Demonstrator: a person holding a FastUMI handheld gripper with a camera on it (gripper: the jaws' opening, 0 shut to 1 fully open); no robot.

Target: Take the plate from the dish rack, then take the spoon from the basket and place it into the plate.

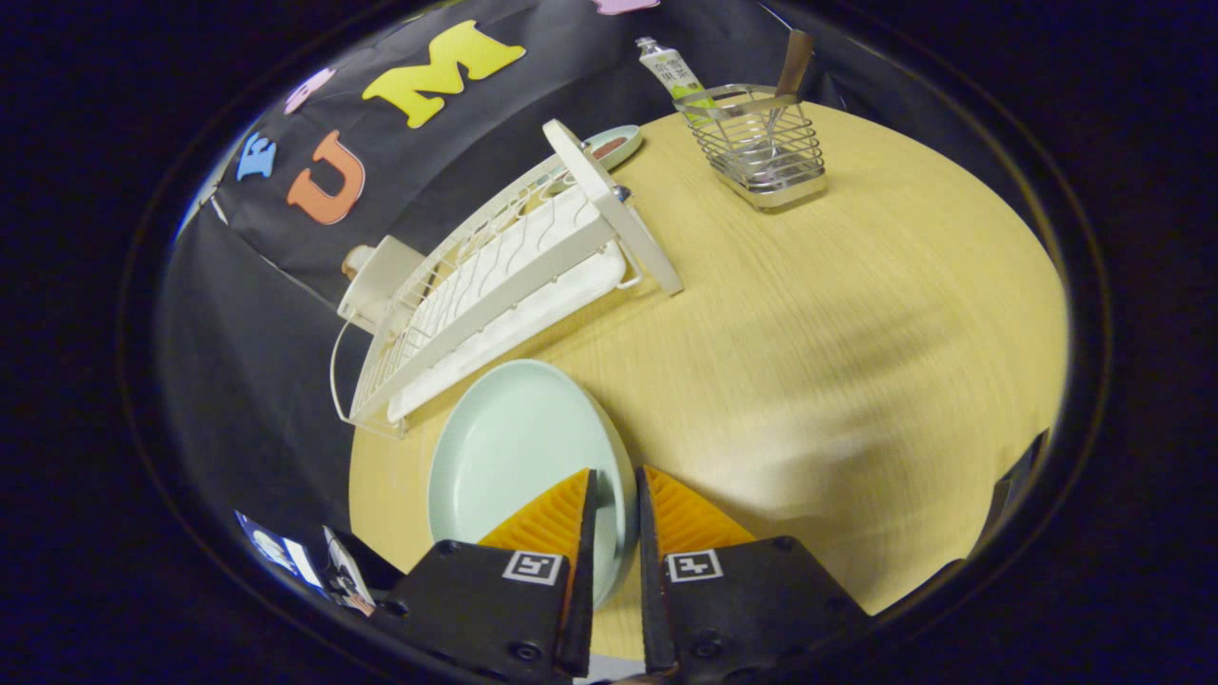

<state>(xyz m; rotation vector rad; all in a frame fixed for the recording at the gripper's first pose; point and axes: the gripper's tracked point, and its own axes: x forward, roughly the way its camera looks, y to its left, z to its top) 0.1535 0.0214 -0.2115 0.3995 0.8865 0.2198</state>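
The hand-held gripper (617, 495) is seen nearly closed on the rim of the pale green plate (514, 457), beside the dish rack (504, 276). Square marker tags (531, 567) are carried on its fingers.

Pale plate (514, 457) beside rack (504, 285); spoon (788, 71) in basket (761, 147).

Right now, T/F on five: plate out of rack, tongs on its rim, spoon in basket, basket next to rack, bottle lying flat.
1. The pale green plate is out of the white dish rack. True.
2. The tongs hang wide open. False: nearly closed on the plate's rim.
3. The spoon stands in the wire basket. True.
4. The basket touches the rack. False: bare wooden table lies between.
5. The bottle lies flat. False: it stands behind the basket.
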